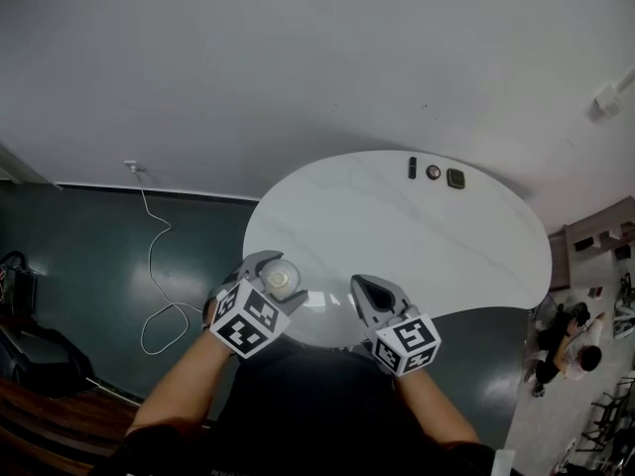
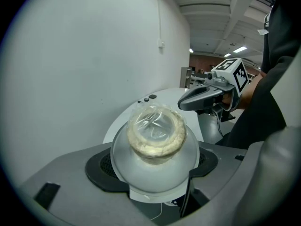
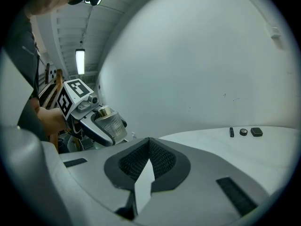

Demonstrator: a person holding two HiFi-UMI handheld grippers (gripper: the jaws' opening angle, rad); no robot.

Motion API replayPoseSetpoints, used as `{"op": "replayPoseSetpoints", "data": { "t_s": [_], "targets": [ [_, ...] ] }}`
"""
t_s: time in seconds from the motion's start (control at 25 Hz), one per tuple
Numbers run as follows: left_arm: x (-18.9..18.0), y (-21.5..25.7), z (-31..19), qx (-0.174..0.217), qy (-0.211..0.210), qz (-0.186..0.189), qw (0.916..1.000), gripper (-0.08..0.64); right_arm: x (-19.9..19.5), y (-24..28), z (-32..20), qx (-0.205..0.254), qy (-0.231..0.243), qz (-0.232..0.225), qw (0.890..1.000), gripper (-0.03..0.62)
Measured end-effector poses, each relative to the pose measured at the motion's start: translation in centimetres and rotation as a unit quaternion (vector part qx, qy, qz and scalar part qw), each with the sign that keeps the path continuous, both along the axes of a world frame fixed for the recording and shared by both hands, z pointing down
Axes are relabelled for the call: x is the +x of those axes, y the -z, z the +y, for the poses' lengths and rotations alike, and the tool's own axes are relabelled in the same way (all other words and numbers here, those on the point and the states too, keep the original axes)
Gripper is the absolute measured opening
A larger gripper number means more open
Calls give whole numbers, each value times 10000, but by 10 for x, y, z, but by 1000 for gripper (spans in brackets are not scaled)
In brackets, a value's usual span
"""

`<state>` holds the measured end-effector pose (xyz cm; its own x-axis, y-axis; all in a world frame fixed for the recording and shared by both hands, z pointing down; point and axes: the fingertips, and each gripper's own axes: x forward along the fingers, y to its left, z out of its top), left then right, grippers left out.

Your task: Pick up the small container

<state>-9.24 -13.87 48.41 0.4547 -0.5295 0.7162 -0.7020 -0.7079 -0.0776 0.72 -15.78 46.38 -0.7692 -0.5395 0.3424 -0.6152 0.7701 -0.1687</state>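
Two tools hang over the near edge of the tabletop (image 1: 427, 246). The left tool (image 1: 279, 280) is clamped on the container (image 2: 156, 134), which looks lifted and tilted, its film-covered mouth turned back toward the tool. Held so, it could slide out if the grip eases, or its thin wall could buckle under a harder squeeze. The right tool (image 1: 365, 288), jaws together and empty, is near enough to knock it. Three small items (image 1: 433, 172) lie well apart at the far edge.
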Motion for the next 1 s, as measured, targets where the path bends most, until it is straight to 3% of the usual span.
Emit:
{"op": "replayPoseSetpoints", "data": {
  "t_s": [1.0],
  "targets": [
    [0, -1, -1, 28, -34, -42, 10000, 342, 1, 0, 1, 3, 0, 31, 10000, -5]
  ]
}}
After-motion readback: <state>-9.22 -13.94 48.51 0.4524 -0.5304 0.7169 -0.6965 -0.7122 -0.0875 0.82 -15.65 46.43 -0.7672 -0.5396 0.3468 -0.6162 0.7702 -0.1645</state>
